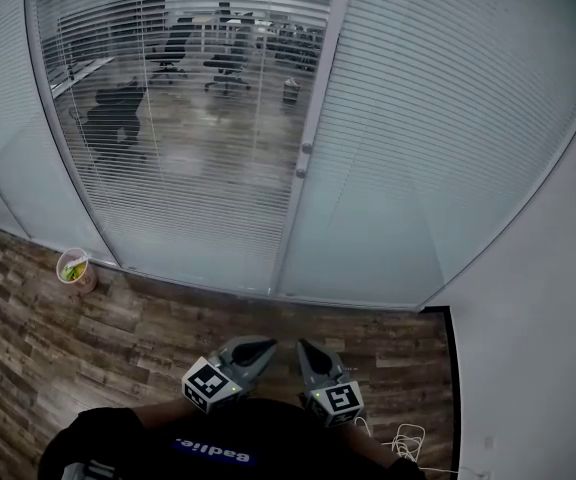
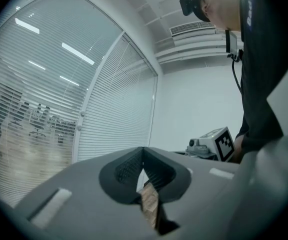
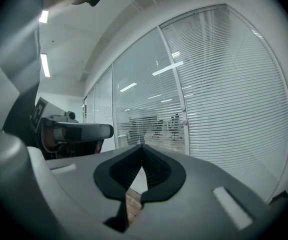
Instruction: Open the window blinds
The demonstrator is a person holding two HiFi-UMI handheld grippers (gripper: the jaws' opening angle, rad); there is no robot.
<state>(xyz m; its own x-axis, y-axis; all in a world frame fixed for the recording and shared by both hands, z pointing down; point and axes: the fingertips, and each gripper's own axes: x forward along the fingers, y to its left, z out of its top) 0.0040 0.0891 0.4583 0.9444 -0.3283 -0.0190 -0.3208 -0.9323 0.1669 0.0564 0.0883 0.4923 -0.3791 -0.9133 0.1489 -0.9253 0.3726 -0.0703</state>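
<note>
Both tongs sat low at your waist in the head view: left gripper (image 1: 264,346) and right gripper (image 1: 306,347), tips side by side over the wood floor (image 1: 28,348), well short of the window blinds (image 1: 188,168). You had the left panel's slats tilted, with office chairs (image 1: 230,63) showing through; the right panel (image 1: 438,148) was flat shut. A cup (image 1: 73,266) stood at the foot of the glass.
Left gripper view: jaws together, nothing between.
Right gripper view: jaws together, empty, blinds ahead.
</note>
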